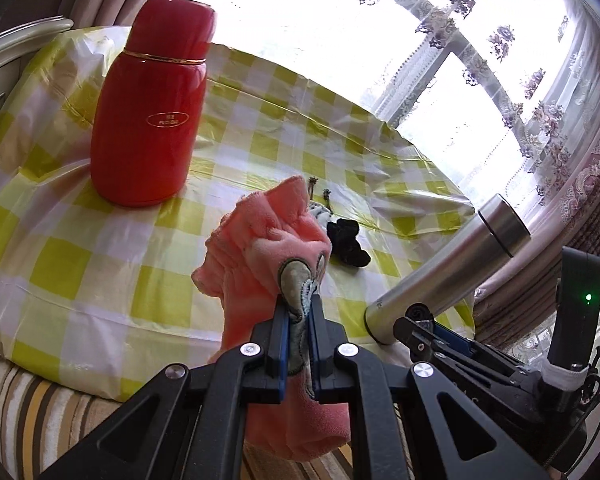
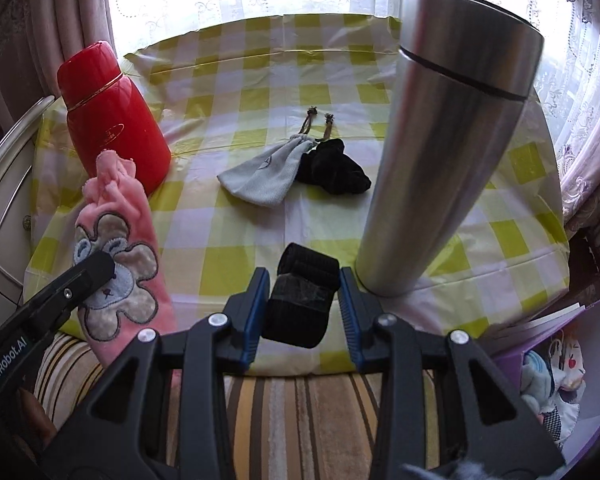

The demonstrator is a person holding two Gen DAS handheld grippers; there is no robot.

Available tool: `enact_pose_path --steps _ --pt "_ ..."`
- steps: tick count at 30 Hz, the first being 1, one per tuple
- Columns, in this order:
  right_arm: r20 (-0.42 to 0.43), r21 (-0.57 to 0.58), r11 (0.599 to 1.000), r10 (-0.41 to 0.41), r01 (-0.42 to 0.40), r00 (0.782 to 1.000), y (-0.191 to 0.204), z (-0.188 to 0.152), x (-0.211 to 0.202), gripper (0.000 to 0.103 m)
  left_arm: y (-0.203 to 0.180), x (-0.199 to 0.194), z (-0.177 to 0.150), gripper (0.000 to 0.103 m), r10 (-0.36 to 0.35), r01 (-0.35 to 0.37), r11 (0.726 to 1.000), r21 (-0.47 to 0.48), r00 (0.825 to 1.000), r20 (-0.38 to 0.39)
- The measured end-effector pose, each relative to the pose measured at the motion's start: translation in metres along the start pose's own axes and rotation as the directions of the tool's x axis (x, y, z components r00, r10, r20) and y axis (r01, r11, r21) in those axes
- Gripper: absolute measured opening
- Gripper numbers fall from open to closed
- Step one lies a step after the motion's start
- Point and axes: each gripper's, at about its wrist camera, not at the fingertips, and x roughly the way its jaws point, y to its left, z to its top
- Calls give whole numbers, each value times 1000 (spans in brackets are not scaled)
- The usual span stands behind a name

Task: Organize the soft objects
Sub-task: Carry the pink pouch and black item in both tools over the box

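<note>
My left gripper (image 1: pixel 298 304) is shut on a pink fleece cloth (image 1: pixel 256 248) with a grey flower patch, held above the table's near edge; the cloth also shows in the right wrist view (image 2: pixel 120 264). My right gripper (image 2: pixel 304 280) is open, its jaws either side of a black rolled band (image 2: pixel 300 300) lying at the table's front edge. A grey drawstring pouch (image 2: pixel 264 176) and a black crumpled cloth (image 2: pixel 332 168) lie together mid-table; the black cloth also shows in the left wrist view (image 1: pixel 348 242).
A red flask (image 1: pixel 152 100) stands at the left of the yellow-checked tablecloth (image 1: pixel 80 240). A tall steel flask (image 2: pixel 448 152) stands right of my right gripper. A purple bin (image 2: pixel 596 320) with soft items sits low right. A striped cloth (image 2: pixel 300 408) lies below the table edge.
</note>
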Motion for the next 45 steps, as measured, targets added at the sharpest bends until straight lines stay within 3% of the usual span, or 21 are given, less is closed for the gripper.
enact_pose_path --steps 19,33,45 --pt "35 101 988 -121 117 992 -111 -39 -76 39 -110 -3 -37 9 -139 153 976 153 986 -95" --pt "25 192 958 -220 212 975 -208 -72 -117 39 -201 7 -73 9 -267 323 911 256 936 -231" --pt "-38 251 905 -345 343 938 -299 -101 -142 39 -276 24 -105 9 -320 432 832 346 886 -336"
